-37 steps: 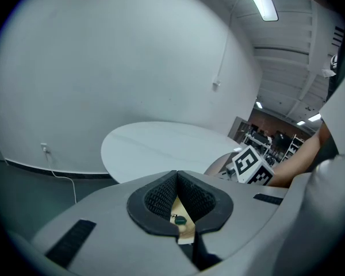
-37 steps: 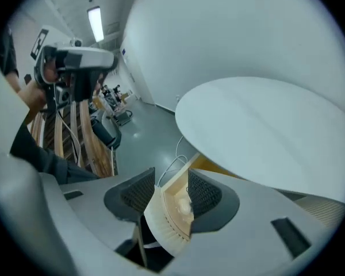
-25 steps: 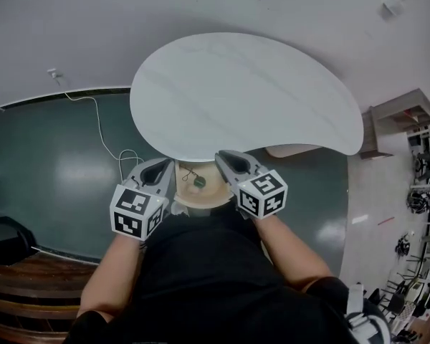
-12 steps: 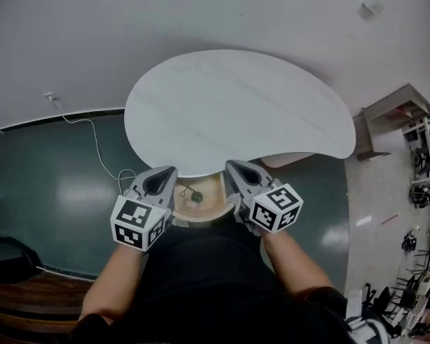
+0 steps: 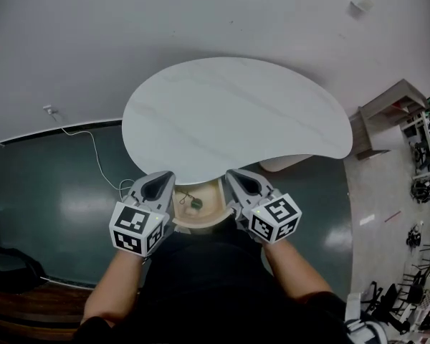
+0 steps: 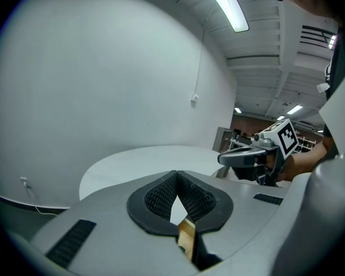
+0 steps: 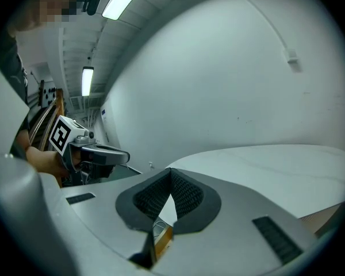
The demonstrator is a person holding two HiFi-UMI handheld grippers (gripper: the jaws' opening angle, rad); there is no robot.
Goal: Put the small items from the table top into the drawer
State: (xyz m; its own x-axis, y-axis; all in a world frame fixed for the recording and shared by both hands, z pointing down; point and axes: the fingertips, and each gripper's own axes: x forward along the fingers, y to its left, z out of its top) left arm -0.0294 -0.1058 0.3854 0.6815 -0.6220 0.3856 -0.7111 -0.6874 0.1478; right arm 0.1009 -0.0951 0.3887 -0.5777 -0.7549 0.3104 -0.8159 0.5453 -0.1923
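The white, kidney-shaped table top (image 5: 229,113) lies bare. Under its near edge the tan wooden drawer (image 5: 212,195) stands pulled out. A green item (image 5: 197,203) lies in it, and a dark wiry piece (image 5: 185,193) lies just to its far left. The overhang of the table top covers the far part of the drawer, and the person's black top (image 5: 208,285) hides its near front.

The left gripper (image 5: 160,183) is just beside the drawer on its left and the right gripper (image 5: 244,180) just beside it on its right, so the open drawer lies between them. Both point toward the table. In each gripper's own view the ribbed pads meet at the tips with nothing caught between them, so both claws are closed and empty. A sliver of tan wood shows through the small gap below each pair of pads.

The table stands on a dark green floor (image 5: 50,185). On it, to the left, a white cable (image 5: 99,149) runs toward the table's base. A pale tan panel (image 5: 285,163) pokes out from under the table's right lobe. Further right, well apart from the grippers, stands a wooden shelf unit (image 5: 387,110). A plain light wall (image 5: 201,13) rises beyond the table.
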